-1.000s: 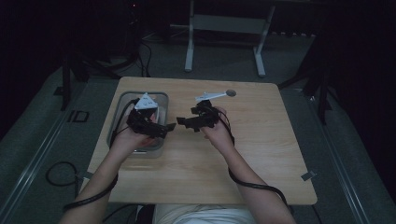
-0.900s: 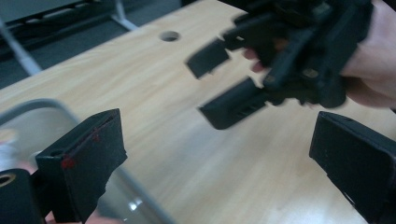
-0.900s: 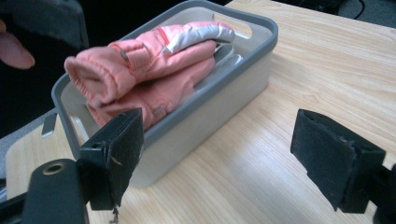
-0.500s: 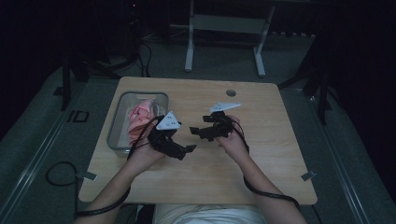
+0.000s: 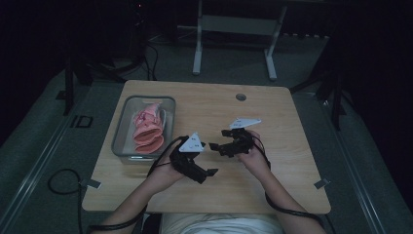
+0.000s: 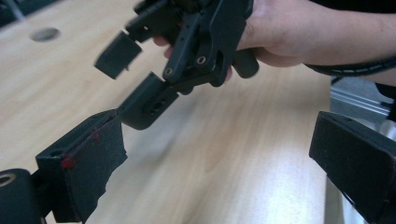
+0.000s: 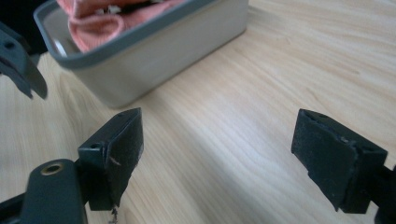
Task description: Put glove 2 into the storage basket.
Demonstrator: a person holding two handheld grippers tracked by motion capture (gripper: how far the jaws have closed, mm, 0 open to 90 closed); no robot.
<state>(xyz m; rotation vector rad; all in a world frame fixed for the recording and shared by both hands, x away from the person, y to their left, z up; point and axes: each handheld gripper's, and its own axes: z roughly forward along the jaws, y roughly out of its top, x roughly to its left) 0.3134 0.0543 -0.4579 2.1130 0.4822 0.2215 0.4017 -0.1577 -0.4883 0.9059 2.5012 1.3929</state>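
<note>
A grey metal tray (image 5: 120, 131) at the table's left holds a crumpled pink cloth (image 5: 148, 129). My left gripper (image 5: 208, 172) hovers over the bare wood right of the tray's near corner, jaws open and empty, pointing right. My right gripper (image 5: 219, 142) faces it from just beyond, jaws open and empty, pointing left toward the tray. In the left gripper view my own jaws (image 6: 219, 163) spread wide, with the right gripper (image 6: 154, 74) and the hand holding it close ahead. The right gripper view looks between its open jaws (image 7: 224, 154) at the tray (image 7: 177, 56) and the pink cloth (image 7: 100, 23).
The wooden table (image 5: 272, 185) has a round cable hole (image 5: 240, 97) near its far edge. Cables trail from both grippers off the front edge. A metal stand (image 5: 234, 24) rises on the floor beyond the table.
Both grippers have drawn back from the tray toward the table's middle and front. The left one was over the tray a second ago; the pink cloth now lies uncovered in it.
</note>
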